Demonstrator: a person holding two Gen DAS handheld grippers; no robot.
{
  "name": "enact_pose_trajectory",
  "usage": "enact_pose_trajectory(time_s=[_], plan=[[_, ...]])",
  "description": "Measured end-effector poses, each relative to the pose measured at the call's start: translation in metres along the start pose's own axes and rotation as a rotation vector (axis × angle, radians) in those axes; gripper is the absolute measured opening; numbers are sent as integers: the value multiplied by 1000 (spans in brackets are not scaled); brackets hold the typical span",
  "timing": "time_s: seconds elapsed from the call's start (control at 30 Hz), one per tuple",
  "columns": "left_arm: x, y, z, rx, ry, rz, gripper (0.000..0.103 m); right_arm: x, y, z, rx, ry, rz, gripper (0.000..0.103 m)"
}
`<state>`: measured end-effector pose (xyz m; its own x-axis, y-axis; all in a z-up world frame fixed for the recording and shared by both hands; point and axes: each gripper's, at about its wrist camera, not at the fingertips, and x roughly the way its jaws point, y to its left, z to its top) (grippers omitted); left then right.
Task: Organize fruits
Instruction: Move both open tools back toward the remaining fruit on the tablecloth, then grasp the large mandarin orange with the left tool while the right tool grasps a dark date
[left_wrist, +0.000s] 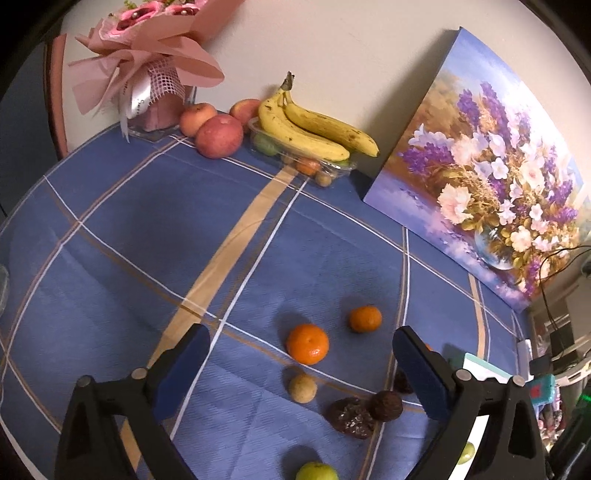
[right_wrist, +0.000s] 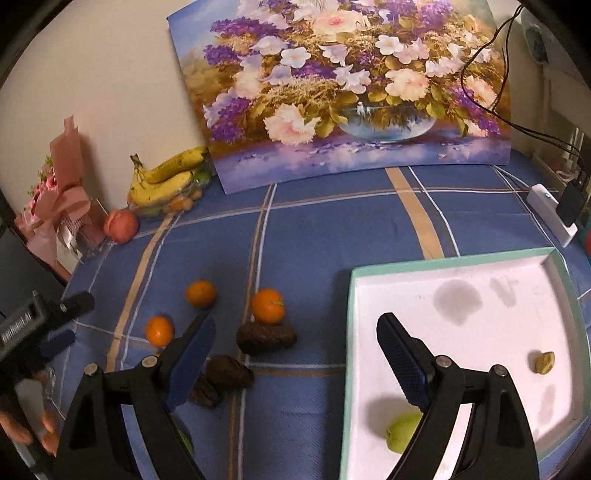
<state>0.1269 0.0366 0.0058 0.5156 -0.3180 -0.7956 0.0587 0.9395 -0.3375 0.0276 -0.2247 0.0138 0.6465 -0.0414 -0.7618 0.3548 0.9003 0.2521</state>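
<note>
On the blue plaid cloth lie three oranges (right_wrist: 267, 305) (right_wrist: 200, 293) (right_wrist: 159, 330) and three dark brown fruits (right_wrist: 266, 336). My left gripper (left_wrist: 301, 329) is open and hovers over one orange (left_wrist: 307, 343); a small tan fruit (left_wrist: 303, 387) and a green fruit (left_wrist: 317, 472) lie nearer to me. My right gripper (right_wrist: 295, 319) is open and holds nothing; its right finger hangs over the white tray (right_wrist: 443, 258). In the tray sit a green fruit (right_wrist: 402, 430) and a small tan piece (right_wrist: 545, 362).
Bananas (left_wrist: 314, 129) rest on a clear fruit tray (left_wrist: 332, 170) at the back wall, with apples (left_wrist: 219, 136) and a pink bouquet (left_wrist: 147, 66) beside them. A flower painting (right_wrist: 351, 85) leans on the wall. A white power strip (right_wrist: 550, 212) and cables lie at the right.
</note>
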Motion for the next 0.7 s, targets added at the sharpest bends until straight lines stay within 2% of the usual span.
enact_pose_trajectory(time_s=[0.13, 0.43, 0.7], plan=[[6, 4, 2, -21, 17, -3, 92, 6, 8, 4, -11, 5, 3, 89], [24, 0, 2, -15, 61, -30, 91, 29, 28, 5, -74, 59, 10, 85], [65, -4, -7, -25, 167, -34, 91, 70, 32, -13, -104, 181, -22, 83]])
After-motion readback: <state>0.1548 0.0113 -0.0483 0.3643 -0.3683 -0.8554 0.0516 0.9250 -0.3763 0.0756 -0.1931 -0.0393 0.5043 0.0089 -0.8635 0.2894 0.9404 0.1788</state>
